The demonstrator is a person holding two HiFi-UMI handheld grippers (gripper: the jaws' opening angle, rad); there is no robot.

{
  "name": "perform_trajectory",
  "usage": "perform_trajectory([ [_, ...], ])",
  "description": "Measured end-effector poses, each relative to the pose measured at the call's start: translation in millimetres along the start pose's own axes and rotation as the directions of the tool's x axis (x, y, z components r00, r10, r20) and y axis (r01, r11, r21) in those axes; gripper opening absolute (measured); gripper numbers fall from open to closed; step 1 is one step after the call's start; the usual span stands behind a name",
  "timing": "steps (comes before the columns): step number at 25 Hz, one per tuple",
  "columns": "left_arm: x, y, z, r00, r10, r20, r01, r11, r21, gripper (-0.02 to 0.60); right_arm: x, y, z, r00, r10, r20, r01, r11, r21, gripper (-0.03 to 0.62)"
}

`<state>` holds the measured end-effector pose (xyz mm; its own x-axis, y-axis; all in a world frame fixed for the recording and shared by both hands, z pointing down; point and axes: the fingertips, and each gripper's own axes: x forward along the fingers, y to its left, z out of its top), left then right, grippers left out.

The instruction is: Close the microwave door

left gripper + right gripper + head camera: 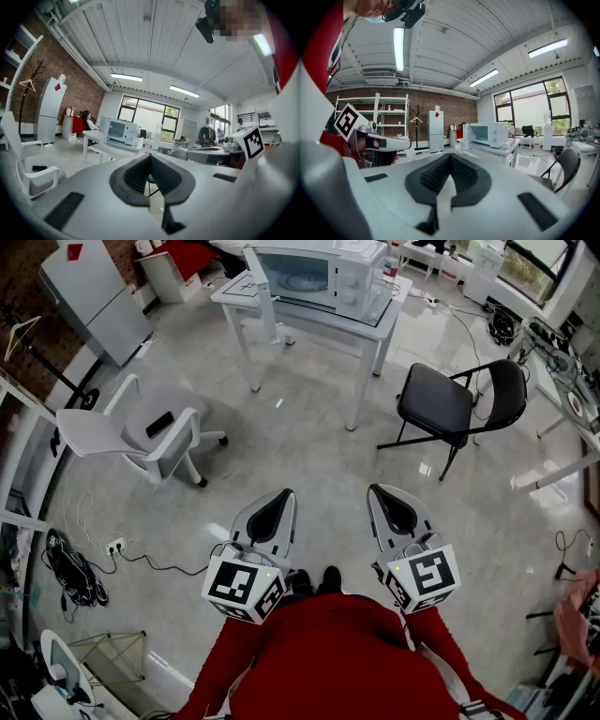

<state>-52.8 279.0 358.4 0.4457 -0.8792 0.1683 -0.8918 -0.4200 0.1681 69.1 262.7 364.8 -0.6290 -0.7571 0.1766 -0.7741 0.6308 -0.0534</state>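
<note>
Head view: the microwave point(323, 273) sits on a white table point(380, 348) well across the floor, its door point(255, 277) swung open. Left gripper point(278, 502) and right gripper point(382, 498) are both pinched together, holding nothing.

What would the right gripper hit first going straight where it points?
Nothing near: the right gripper faces open floor. Farther on sits the microwave on its table, slightly right of the line; depth unclear.

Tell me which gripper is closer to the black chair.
Right. In the head view the right gripper is below and left of the black chair, not touching it; the left gripper is farther left, nearer the white chair.
</note>
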Motion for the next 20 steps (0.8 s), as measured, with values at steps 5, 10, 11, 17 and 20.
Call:
perform_trajectory([
  [5, 9, -4, -3, 1.0, 0.003, 0.008, -0.003, 1.0, -0.001, -0.006, 3, -7, -2, 1.0, 0.005, -0.004, -0.005, 1.0, -0.004, 0.009],
  [10, 12, -2, -6, 1.0, 0.002, 0.002, -0.002, 1.0, -0.017, -0.006, 5, -8, -7, 1.0, 0.005, -0.013, -0.004, 1.0, 0.007, 0.009],
  [11, 12, -2, -8, 1.0, 0.002, -0.003, -0.002, 1.0, -0.023, -0.006, 4, -9, -10, 1.0, 0.004, -0.02, -0.004, 1.0, 0.011, 0.009],
  [17, 19, 0, -10, 1.0, 0.002, -0.007, -0.002, 0.999, -0.037, -0.006, 9, -16, -21, 0.999, 0.005, -0.049, -0.002, 0.999, 0.046, 0.009],
  [20, 25, 0, -10, 1.0, -0.004, -0.01, 0.004, 0.999, -0.046, -0.006, 11, -20, -25, 0.998, 0.018, -0.059, -0.014, 0.997, 0.069, 0.011],
])
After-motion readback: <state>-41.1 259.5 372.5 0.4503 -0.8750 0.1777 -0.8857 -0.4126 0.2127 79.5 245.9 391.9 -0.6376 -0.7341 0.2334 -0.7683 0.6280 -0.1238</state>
